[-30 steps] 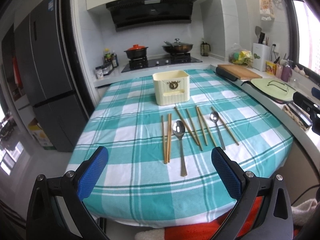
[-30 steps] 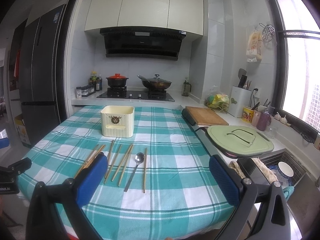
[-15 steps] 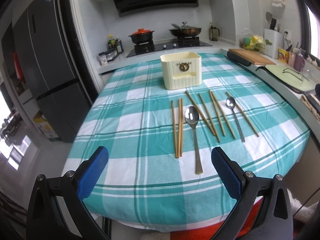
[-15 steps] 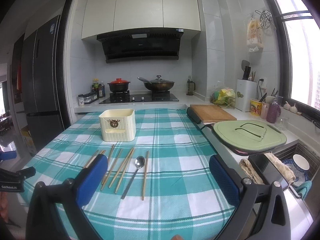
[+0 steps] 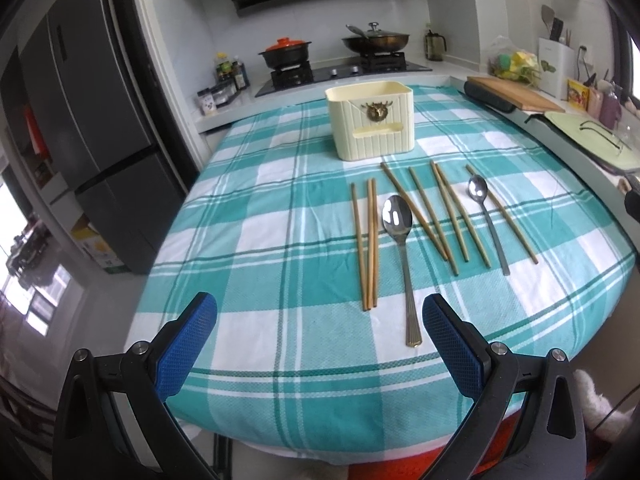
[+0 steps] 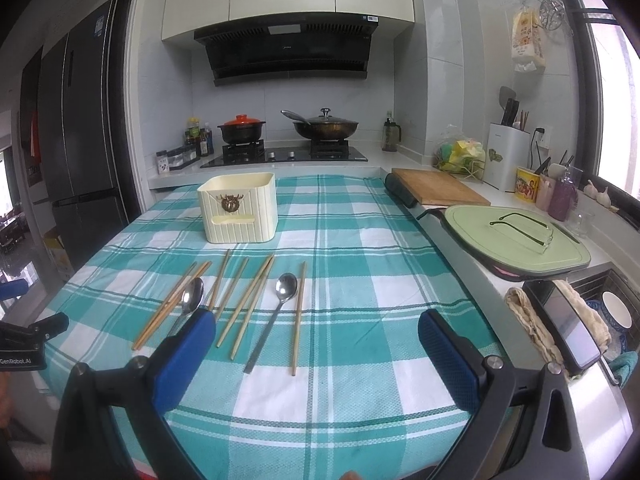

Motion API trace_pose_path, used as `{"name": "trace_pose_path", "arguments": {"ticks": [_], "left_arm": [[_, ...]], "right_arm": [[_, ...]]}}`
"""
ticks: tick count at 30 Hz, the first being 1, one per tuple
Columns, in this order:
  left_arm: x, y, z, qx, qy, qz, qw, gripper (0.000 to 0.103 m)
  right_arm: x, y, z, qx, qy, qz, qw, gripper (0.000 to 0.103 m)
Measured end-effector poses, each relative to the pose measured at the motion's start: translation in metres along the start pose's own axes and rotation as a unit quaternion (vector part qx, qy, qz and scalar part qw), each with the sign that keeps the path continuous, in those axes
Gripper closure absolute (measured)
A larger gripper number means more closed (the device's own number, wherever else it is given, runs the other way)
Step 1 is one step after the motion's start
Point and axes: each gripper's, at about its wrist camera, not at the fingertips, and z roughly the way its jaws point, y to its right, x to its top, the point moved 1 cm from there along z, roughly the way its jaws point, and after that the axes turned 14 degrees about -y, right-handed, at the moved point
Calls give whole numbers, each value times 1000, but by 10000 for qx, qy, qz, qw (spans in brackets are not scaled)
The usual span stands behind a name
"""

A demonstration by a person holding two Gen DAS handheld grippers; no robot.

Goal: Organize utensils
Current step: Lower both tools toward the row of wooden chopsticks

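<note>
Two hand-held grippers, both spread wide and holding nothing: left hand-held gripper (image 5: 320, 336), right hand-held gripper (image 6: 316, 344). Since a second ago our left view has pushed in and tipped down toward the utensils; the right view has barely shifted. Nothing on the cloth has moved, so we judge we're still on approach, first pick not yet made.

Landmark is the cream utensil holder (image 5: 370, 120), upright at the far middle of the surface (image 5: 256, 240), which wears a teal-and-white checked cloth. All utensils lie flat just in front of the holder, none inside it that we can see: a tight chopstick group (image 5: 367, 240) front-left of it, large spoon (image 5: 400, 248) beside that, more chopsticks (image 5: 440, 216) fanned straight in front, small spoon (image 5: 486, 224) front-right, one last stick beyond it.

Room: behind the holder a hob with a red-lidded pot (image 6: 241, 128) and a wok (image 6: 325, 127); left of it a dark fridge (image 5: 100, 120); right of it a wooden cutting board (image 6: 436, 186).
</note>
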Motion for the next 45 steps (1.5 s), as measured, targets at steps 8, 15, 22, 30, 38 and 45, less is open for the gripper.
{"name": "trace_pose_path", "arguments": {"ticks": [8, 15, 22, 30, 38, 45], "left_arm": [[-3, -11, 35, -494, -349, -192, 9980, 1], [24, -32, 70, -760, -498, -382, 9951, 1], [77, -37, 121, -1092, -676, -446, 9907, 1], [107, -20, 181, -1043, -990, -314, 9891, 1], [117, -12, 222, -886, -1351, -291, 9864, 1], [114, -9, 229, -847, -1361, -10, 9871, 0]], "right_arm": [[-3, -15, 30, -91, -596, -372, 9975, 0], [-11, -6, 69, -128, -1198, -361, 9921, 0], [-4, 3, 98, 28, -1367, -339, 9900, 0], [10, 3, 135, 297, -1619, -321, 9858, 5], [21, 5, 161, 415, -1707, -367, 9838, 17], [24, 0, 196, 643, -2101, -555, 9740, 34]]}}
